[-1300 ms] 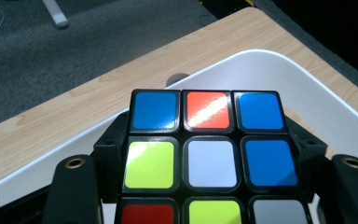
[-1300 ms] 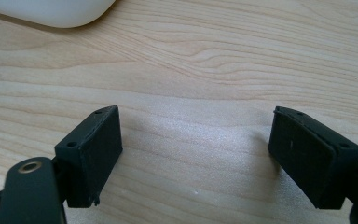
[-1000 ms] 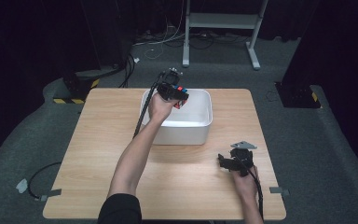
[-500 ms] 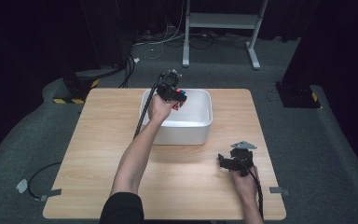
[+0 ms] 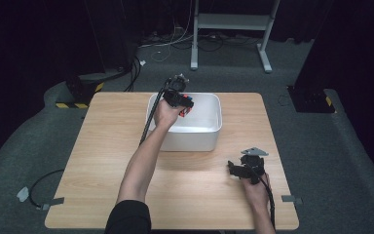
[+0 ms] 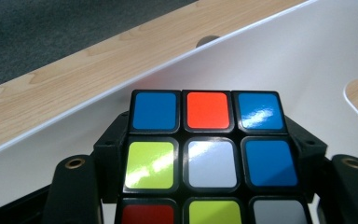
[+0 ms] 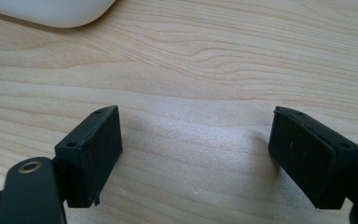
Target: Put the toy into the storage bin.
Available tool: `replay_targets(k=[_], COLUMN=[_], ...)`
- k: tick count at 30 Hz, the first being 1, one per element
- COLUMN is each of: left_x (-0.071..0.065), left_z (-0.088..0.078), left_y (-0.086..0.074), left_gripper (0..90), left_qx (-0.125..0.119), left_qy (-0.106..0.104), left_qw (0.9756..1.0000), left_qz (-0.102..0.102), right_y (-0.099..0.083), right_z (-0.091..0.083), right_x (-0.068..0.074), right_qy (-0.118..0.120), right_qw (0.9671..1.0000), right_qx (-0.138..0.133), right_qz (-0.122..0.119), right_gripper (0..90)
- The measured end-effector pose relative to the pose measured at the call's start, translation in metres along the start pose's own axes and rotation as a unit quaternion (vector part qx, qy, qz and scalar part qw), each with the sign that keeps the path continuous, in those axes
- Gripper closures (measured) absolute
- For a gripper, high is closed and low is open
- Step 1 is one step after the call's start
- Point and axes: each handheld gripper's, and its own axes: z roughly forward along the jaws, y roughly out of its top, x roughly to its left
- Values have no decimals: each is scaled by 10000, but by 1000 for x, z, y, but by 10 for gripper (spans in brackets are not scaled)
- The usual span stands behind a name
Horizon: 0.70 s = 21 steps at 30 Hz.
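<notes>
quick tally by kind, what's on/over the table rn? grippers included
Puzzle cube: 1, clamped in the left gripper over the tub
White tub: 1
Grippers: 2, counting the right gripper, open above bare table
Total: 4

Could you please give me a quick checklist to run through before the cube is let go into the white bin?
1. Left hand-held gripper shut on the puzzle cube: ok.
2. Cube held over the white bin, inside its rim: ok.
3. Bin floor beneath the cube free of other things: cannot tell.
4. Right hand-held gripper open, nothing between its jaws: ok.
5. Right hand-held gripper apart from the bin, low over the wooden table: ok.
</notes>
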Motion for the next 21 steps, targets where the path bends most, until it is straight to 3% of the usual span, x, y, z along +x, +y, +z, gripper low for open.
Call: replay_targets(k=[8, 21], left_x=[0, -8], left_z=[-1, -11], left_y=[-3, -8], left_gripper=[337, 337], left_qx=[5, 93], left_qy=[-29, -72], left_qw=[10000, 9997], left_qz=[6, 225], right_y=[0, 0], right_z=[0, 0], right_x=[0, 0], right_qy=[-6, 1], right_qw=[10000, 10000], right_qx=[4, 7], right_qz=[7, 4], right_gripper=[173, 174])
